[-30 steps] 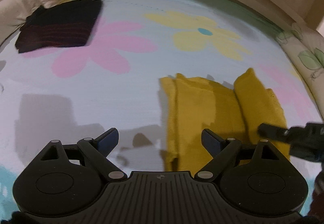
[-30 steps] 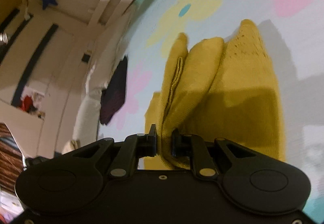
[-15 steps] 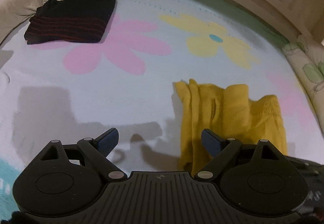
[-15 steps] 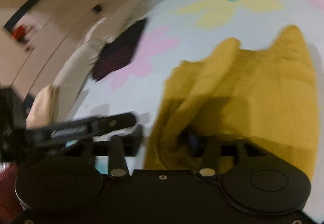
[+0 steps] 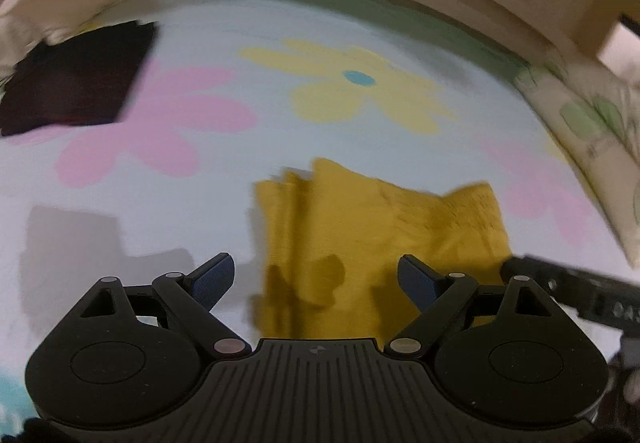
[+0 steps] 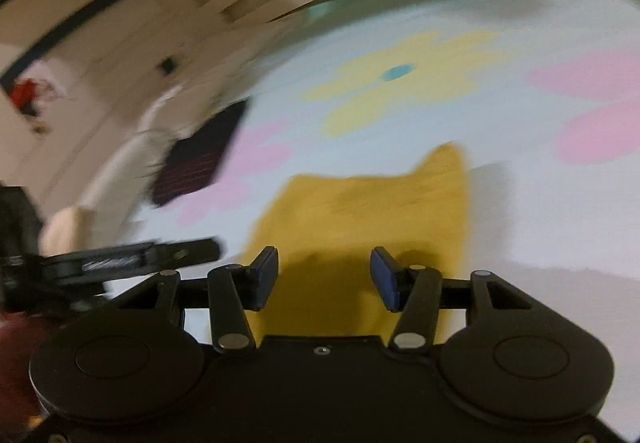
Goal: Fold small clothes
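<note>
Mustard-yellow knit garment [image 5: 372,239] lower centre on flowered bedsheet [image 5: 248,171], near edge hidden | left gripper [image 5: 316,279] wide open, empty | right gripper [image 6: 324,279] parted, empty | dark striped folded cloth [image 5: 76,79] upper left, blurred

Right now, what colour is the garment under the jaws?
Mustard yellow, plain knit. The garment shows best in the left wrist view.

Bare flowered sheet [image 5: 248,171] is lying open left of and beyond the yellow garment [image 5: 360,235], while the dark folded cloth [image 5: 76,79] is occupying the far left corner and the right gripper's finger [image 5: 568,283] is crowding the garment's right edge.
</note>
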A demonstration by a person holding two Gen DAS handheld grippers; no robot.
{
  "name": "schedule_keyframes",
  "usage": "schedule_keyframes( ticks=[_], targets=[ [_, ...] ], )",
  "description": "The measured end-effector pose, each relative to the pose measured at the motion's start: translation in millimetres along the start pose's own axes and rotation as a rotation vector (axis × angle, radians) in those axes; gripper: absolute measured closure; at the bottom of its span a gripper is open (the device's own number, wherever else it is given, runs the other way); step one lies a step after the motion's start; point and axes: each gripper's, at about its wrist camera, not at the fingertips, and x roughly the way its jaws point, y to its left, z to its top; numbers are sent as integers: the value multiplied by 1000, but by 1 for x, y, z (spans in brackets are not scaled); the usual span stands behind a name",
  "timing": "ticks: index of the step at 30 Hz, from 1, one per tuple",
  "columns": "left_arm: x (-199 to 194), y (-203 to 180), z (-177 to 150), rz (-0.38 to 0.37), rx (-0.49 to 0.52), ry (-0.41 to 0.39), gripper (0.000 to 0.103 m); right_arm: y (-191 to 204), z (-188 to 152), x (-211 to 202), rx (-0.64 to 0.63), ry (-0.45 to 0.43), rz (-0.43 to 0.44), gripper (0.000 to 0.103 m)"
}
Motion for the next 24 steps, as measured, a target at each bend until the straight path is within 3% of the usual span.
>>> schedule_keyframes(
  ticks=[4, 6, 7, 10, 17, 19, 24],
  targets=[
    [17, -18, -6, 26, 97, 5, 14, -8, 0, 4, 19, -20, -87, 44],
    [31, -18, -13, 65, 124, 73, 14, -9, 2, 11, 44, -23, -107, 44],
    [39, -12, -18, 86, 111, 116, 11, -13, 2, 14, 49, -22, -117, 44],
    [39, 13, -28, 23, -13, 95, 8, -21, 5, 23, 51, -10, -135, 44],
    [33, 14, -28, 36, 8, 100, 8, -24, 6, 47, -16, 41, -188, 42],
    [33, 13, -28, 36, 1, 103, 8, -24, 6, 56, -39, 52, -232, 29],
    [33, 11, -26, 38, 1, 105, 8, -31, 13, 67, -31, 83, -265, 16]
  ],
)
